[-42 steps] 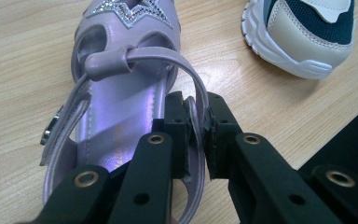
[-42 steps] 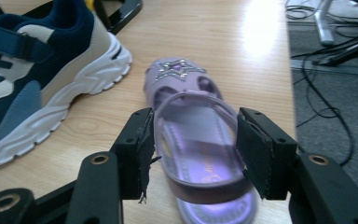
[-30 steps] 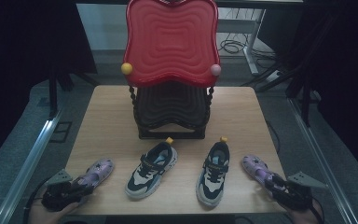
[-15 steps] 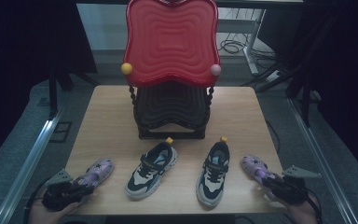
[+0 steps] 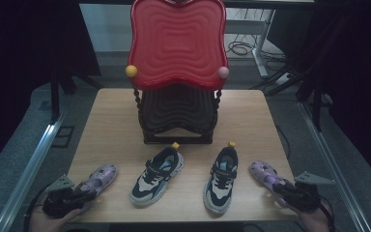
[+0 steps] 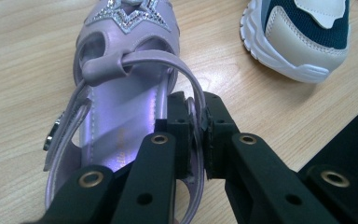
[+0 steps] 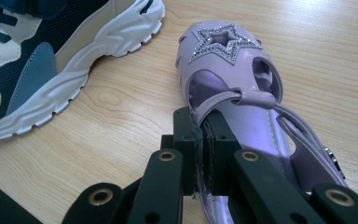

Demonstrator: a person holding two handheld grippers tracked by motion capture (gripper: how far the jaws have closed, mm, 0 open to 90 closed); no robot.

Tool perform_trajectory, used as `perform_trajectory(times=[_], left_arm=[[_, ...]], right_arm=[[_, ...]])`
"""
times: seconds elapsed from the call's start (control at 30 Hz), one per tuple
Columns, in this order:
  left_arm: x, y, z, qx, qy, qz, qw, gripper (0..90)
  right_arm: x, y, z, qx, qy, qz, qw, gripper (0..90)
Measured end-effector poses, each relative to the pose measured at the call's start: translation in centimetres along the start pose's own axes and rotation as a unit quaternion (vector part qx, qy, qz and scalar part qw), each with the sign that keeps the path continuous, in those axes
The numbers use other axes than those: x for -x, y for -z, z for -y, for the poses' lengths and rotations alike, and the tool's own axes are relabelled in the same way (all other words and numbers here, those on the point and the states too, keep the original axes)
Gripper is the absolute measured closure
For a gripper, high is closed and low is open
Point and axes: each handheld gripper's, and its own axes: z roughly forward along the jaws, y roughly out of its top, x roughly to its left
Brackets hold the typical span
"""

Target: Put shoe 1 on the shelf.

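A light wooden table point(image 5: 111, 108) is seen. At its far middle a dark tiered rack point(image 5: 178, 118) with a red wavy top is set. Along the near edge four shoes are laid in a row: a purple sandal point(image 5: 99, 176) at the left, two dark-blue-and-white sneakers point(image 5: 157, 175) point(image 5: 221, 178) in the middle, well apart, and another purple sandal point(image 5: 264, 173) at the right.

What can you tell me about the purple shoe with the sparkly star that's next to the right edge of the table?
The purple sandal is shiny lilac, leather-like, with a glittery cut-out star on the toe, side openings, a thin strap and a small buckle. It lies upright on the wooden table near the front right corner, beside a navy sneaker. The right hand-held gripper pinches its side wall.
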Motion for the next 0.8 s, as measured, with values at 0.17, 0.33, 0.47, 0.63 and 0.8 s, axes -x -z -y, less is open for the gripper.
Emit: perform_trajectory(times=[0.17,0.33,0.47,0.63,0.8], left_arm=[[-0.2,0.4,-0.1,0.012,0.003,-0.002,0.9999,84.6],[-0.5,0.7,-0.2,0.021,0.006,-0.005,0.9998,85.2],[-0.8,1.3,-0.4,0.028,0.01,-0.013,0.9995,85.2],[-1.0,1.6,-0.5,0.035,0.012,-0.019,0.9991,85.0],[-1.1,1.8,-0.7,0.041,0.013,-0.019,0.9989,84.7]], right_arm=[[0.2,0.1,0.1,0.008,-0.007,-0.002,0.9999,85.4],[0.2,0.2,0.0,0.012,-0.01,-0.002,0.9999,85.5],[0.3,0.3,0.0,0.019,-0.012,-0.003,0.9997,85.4],[0.4,0.5,0.0,0.028,-0.015,-0.004,0.9995,85.4],[0.5,0.9,-0.1,0.04,-0.02,-0.007,0.999,85.4]])
